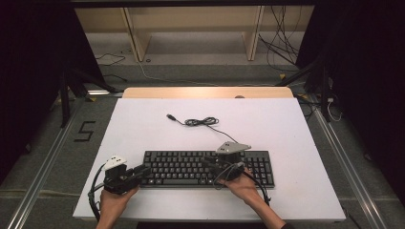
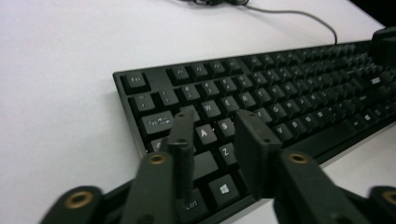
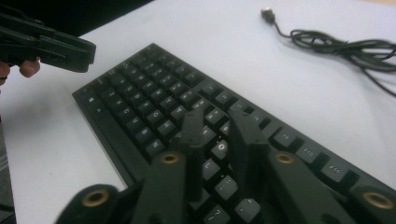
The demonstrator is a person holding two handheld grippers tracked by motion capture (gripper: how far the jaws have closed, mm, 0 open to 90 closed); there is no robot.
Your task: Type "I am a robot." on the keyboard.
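Observation:
A black keyboard (image 1: 191, 168) lies on the white tabletop (image 1: 143, 124) near the front edge, its cable (image 1: 200, 122) coiled behind it and ending in a USB plug (image 1: 170, 116). My left gripper (image 1: 143, 170) hovers over the keyboard's left end. In the left gripper view its jaws (image 2: 215, 116) stand a narrow gap apart above the letter keys (image 2: 205, 133), with nothing between them. My right gripper (image 1: 206, 162) points left over the keyboard's right half. In the right gripper view it (image 3: 215, 114) also shows a small gap and holds nothing.
Bare white surface surrounds the keyboard (image 3: 149, 93). The loose cable (image 3: 345, 46) and its plug (image 3: 267, 11) lie behind it. A wooden strip (image 1: 205, 92) borders the table's far edge, with shelving and floor cables beyond. The left gripper (image 3: 70, 51) appears far off in the right gripper view.

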